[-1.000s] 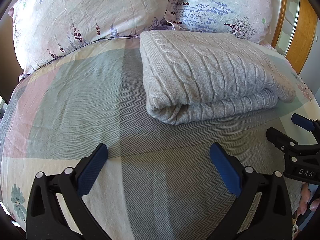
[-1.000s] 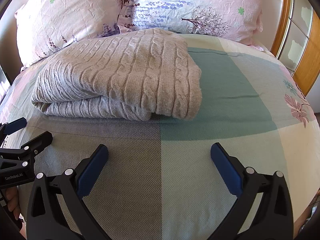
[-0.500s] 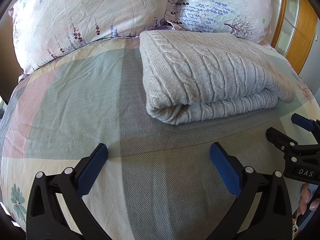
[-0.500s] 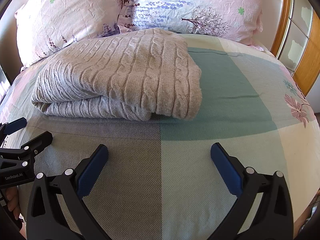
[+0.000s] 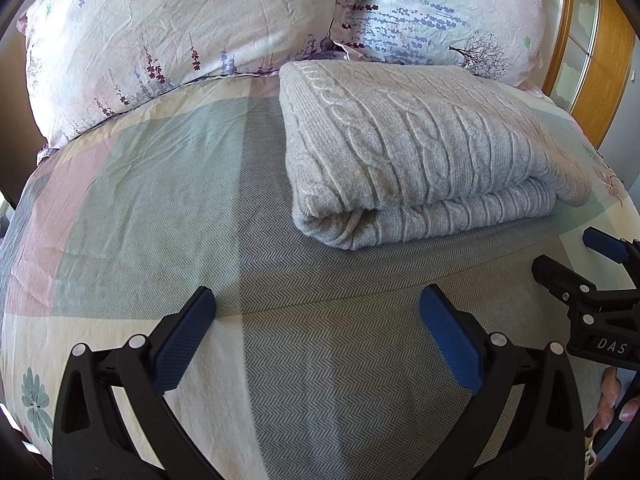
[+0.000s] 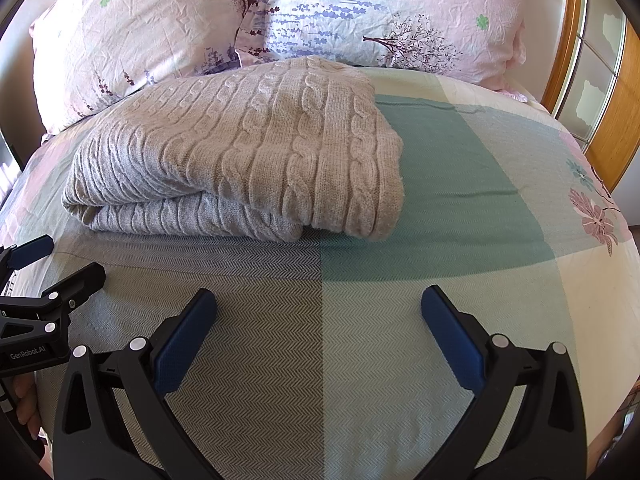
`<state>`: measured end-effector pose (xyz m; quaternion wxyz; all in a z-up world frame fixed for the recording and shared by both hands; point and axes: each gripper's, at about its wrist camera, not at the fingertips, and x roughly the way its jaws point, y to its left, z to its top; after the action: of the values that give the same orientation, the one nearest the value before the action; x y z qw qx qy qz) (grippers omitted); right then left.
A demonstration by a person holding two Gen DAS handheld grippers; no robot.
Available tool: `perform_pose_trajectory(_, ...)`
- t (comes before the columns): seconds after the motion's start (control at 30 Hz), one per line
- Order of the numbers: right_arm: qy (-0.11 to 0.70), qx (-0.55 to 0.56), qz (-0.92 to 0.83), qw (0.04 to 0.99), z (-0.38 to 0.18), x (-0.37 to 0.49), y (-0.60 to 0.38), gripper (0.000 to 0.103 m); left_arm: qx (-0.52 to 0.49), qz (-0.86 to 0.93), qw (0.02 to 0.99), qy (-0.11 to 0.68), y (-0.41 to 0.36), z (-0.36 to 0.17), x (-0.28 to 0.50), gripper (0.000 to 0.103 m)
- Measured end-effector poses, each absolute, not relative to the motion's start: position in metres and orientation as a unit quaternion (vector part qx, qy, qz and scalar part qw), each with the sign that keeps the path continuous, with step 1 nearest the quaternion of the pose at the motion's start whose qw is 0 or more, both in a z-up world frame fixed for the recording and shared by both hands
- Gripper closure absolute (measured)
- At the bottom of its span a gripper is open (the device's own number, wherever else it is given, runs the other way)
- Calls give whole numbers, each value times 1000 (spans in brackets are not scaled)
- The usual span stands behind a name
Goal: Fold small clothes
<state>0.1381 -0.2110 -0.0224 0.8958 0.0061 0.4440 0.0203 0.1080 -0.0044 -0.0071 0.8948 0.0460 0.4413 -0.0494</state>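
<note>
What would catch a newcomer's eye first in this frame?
The folded grey cable-knit sweater stands out, lying on the patchwork herringbone bedspread just in front of two pink floral pillows. Nearer the camera, the left gripper and the right gripper hover above the bedspread, both open with blue-padded fingers spread wide, neither touching the sweater.

bed: patchwork-print sheet (image 5: 160, 200) | pillows: two floral (image 5: 180, 32), (image 6: 380, 12) | right: wooden frame (image 6: 616, 120)

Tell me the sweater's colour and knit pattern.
Light grey-beige sweater, cable knit; clearest in the right wrist view.
</note>
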Motion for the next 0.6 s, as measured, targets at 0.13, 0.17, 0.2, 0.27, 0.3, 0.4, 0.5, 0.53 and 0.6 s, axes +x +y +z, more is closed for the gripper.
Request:
perform_pose_trajectory(0.13,444,6,20,896,-22,138,-211,1,46,-49,895,441,-4,-7,108,2)
perform_pose_trajectory(0.17,444,6,20,896,-22,138,-211,1,46,-49,895,441,-4,-7,108,2)
perform_pose_trajectory(0.2,444,6,20,896,-22,138,-211,1,46,-49,895,441,-4,-7,108,2)
perform_pose_trajectory(0.27,444,6,20,896,-23,138,-211,1,46,-49,895,441,-4,-7,108,2)
perform_pose_trajectory(0.3,444,6,20,896,-23,138,-211,1,46,-49,895,441,-4,-7,108,2)
perform_pose_trajectory(0.4,444,6,20,896,-23,138,-211,1,46,-48,895,442,-4,-7,109,2)
perform_pose_trajectory(0.5,444,6,20,896,-23,138,-211,1,45,-48,895,442,-4,-7,109,2)
perform_pose_trajectory(0.53,444,6,20,896,-22,138,-211,1,45,-47,895,442,-4,-7,109,2)
perform_pose_trajectory(0.6,444,6,20,896,-22,138,-211,1,45,-47,895,442,-5,-7,109,2)
